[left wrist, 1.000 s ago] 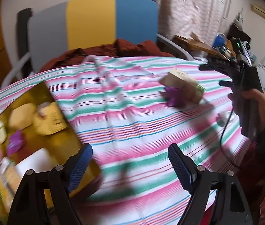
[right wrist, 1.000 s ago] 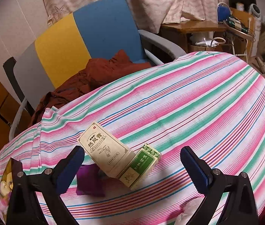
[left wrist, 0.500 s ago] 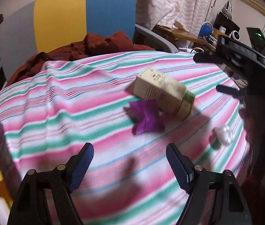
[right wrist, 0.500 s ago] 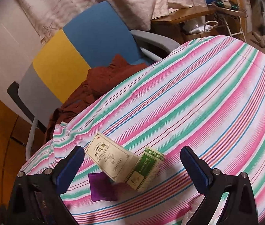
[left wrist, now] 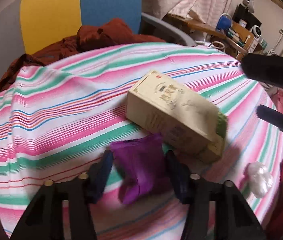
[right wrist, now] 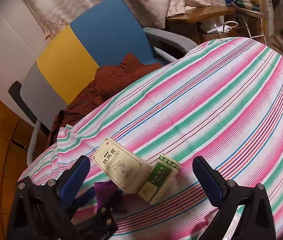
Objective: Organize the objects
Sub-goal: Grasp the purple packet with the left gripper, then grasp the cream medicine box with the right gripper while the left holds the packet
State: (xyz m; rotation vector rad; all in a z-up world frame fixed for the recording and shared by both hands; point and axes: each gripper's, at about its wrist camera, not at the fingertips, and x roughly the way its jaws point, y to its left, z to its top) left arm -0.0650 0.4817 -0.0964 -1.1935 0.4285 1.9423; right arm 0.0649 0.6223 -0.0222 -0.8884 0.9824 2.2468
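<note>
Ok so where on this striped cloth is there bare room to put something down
The widest bare patch of striped cloth runs right of and behind the cream box and green box, toward the desk side. A second stretch lies left of the cream box, toward the rust-brown clothing. It is crowded around the purple packet, where the left tool straddles it.

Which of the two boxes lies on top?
The cream box with the red mark on its corner; it rests tilted across the green-labelled box, which lies flat on the cloth.
</note>
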